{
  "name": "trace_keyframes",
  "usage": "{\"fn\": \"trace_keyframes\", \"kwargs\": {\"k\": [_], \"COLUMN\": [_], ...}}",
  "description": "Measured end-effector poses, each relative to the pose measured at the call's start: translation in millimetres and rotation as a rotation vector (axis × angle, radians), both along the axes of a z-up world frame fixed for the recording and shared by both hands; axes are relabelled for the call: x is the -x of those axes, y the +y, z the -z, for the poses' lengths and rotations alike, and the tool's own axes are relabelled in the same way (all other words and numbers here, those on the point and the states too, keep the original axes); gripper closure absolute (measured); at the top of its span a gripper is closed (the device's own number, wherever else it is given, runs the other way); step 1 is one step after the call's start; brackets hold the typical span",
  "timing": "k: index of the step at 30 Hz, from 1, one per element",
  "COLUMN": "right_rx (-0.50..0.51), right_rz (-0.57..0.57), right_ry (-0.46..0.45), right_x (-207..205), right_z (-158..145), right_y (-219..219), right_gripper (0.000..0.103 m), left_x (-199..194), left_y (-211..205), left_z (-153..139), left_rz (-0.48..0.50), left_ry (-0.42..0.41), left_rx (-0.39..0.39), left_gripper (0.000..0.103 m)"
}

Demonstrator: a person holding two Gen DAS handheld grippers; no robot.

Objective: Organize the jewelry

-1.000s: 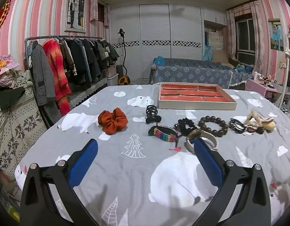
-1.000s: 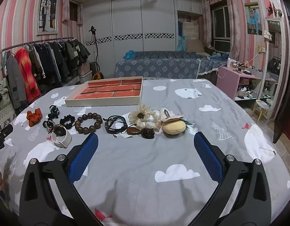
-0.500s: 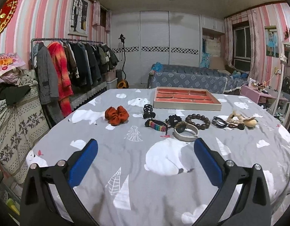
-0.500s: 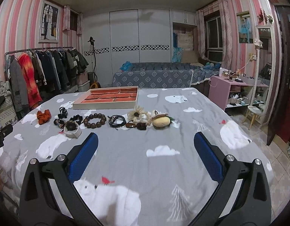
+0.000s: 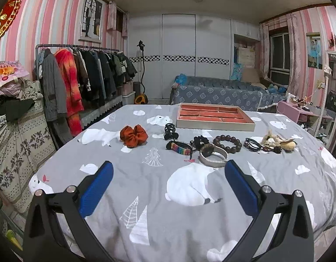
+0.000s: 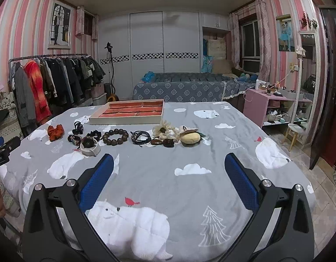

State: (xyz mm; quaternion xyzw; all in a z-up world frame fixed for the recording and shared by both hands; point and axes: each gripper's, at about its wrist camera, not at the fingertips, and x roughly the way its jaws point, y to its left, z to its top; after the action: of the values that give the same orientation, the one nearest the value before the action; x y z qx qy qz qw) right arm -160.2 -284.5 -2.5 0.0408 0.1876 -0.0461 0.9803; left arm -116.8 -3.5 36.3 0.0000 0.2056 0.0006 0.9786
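A jewelry tray (image 5: 215,124) with red compartments sits at the far side of the bed; it also shows in the right wrist view (image 6: 126,120). In front of it lies a row: orange scrunchie (image 5: 134,135), black hair claw (image 5: 170,131), rainbow bracelet (image 5: 180,147), grey watch (image 5: 212,156), wooden bead bracelet (image 5: 227,144), black cords (image 6: 140,137), cream flower clip (image 6: 165,131), yellow piece (image 6: 190,138). My left gripper (image 5: 169,184) is open and empty, well short of the row. My right gripper (image 6: 169,178) is open and empty, also short of the row.
The grey polar-bear bedspread (image 5: 189,185) covers the work surface. A clothes rack (image 5: 80,76) stands at the left, a blue sofa bed (image 6: 185,89) behind, a pink side table (image 6: 268,107) and stool (image 6: 295,133) at the right.
Both grippers have pulled back from the row of jewelry, so more of the bedspread shows. Both stay open and empty. The jewelry has not moved.
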Motion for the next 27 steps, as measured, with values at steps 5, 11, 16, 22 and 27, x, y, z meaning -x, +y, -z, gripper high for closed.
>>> {"fn": "trace_keyframes", "kwargs": {"k": [5, 11, 16, 22, 27], "right_rx": [0.005, 0.018, 0.017, 0.049, 0.074], "right_rz": [-0.005, 0.009, 0.025, 0.038, 0.021], "right_ry": [-0.002, 0.04, 0.056, 0.008, 0.024], "right_x": [-27.8, -61.4, -78.9, -82.9, -83.9], "right_z": [-6.3, 4.9, 7.6, 4.3, 6.4], "right_y": [-1.3, -5.9, -6.3, 8.9, 26.1], "right_gripper": [0.004, 0.004, 0.004, 0.004, 0.004], "left_x": [-22.5, -51.6, -84.2, -102.4, -107.2], "left_y": [-0.5, -3.8, -8.1, -33.0, -43.1], "left_z": [-4.9, 4.5, 12.8, 3.2, 0.1], "left_rz": [0.006, 0.024, 0.049, 0.172, 0.232], "left_ry": [-0.012, 0.022, 0.108, 0.085, 0.022], "left_rx": [0.002, 0.005, 0.001, 0.006, -0.007], "left_gripper": [0.004, 0.004, 0.004, 0.004, 0.004]}}
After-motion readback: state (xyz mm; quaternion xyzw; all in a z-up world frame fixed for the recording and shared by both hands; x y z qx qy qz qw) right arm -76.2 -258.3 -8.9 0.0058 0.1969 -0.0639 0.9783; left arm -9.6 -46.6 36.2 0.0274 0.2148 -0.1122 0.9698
